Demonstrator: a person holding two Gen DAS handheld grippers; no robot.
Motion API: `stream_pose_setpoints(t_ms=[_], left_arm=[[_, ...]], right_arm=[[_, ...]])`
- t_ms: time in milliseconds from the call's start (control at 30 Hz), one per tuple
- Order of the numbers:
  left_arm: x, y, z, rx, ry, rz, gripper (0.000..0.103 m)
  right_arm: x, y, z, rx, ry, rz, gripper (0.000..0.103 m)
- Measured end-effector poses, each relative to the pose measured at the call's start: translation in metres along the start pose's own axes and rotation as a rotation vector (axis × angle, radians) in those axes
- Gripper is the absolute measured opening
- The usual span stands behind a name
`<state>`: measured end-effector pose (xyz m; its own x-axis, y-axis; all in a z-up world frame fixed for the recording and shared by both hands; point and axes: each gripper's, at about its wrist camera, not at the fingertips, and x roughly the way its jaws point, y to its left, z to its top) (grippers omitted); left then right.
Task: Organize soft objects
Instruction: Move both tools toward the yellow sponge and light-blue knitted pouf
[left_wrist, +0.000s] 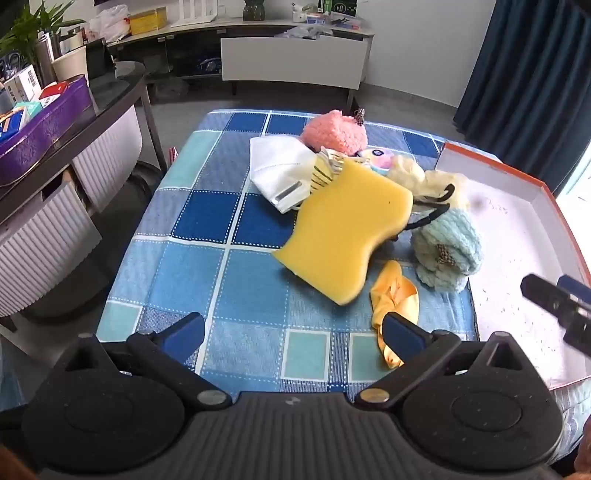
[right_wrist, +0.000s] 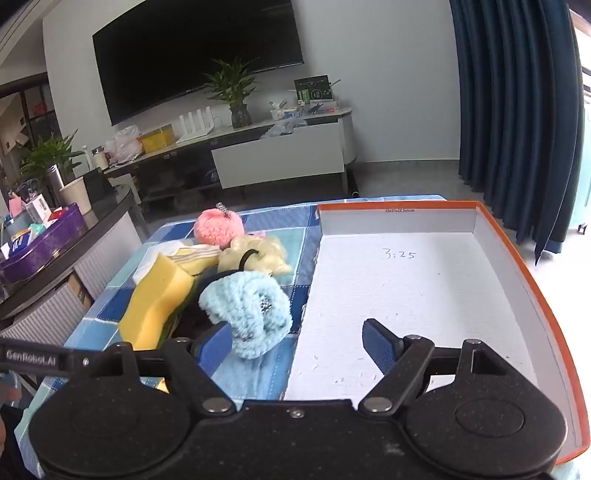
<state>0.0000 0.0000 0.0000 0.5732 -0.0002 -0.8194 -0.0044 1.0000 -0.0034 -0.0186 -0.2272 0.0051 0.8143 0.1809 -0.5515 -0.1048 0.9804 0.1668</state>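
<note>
Here, on the blue-and-teal checked cloth that covers the table, the soft things lie in a loose heap beside the box.

Left gripper: jaws spread wide, nothing between the blue pads; it hangs above the near part of the cloth, its right pad just over one end of the crumpled yellow fabric piece.

Right gripper: jaws wide apart and holding nothing; the left pad is just in front of the fluffy light-blue knitted item, the right pad is over the box floor.

Box: a shallow white cardboard box with an orange rim, on the right side of the cloth, with "3:25" handwritten on its floor and small scraps scattered inside.

Sponge: a thick yellow curvy-edged foam sponge, tilted, leaning against the heap.

Blue item: the light-blue knitted item sits just beside the box's left wall, touching a black elastic hair band.

Farther heap: a pale-yellow fluffy scrunchie, a pink fluffy pom-pom item and a white folded face mask, close together behind the sponge.

Background: a purple tray of small boxes on a side table to the left.
</note>
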Motion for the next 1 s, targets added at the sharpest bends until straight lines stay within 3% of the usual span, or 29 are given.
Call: stream_pose_setpoints(t_ms=[133,367,1000], left_arm=[[-0.002,-0.007,0.0,-0.012,-0.02,0.004,0.103],[0.003,0.002,0.013,-0.001,-0.033,0.003,0.103],[0.013,0.004,0.015,0.043,-0.023,0.002,0.103]], right_arm=[[-0.002,0.003,0.001,0.002,-0.01,-0.002,0.093],[0.012,0.037,-0.002,-0.032,0.079,-0.017,0.093],[0.003,0.038,0.007,-0.078,0.091,-0.011,0.093]])
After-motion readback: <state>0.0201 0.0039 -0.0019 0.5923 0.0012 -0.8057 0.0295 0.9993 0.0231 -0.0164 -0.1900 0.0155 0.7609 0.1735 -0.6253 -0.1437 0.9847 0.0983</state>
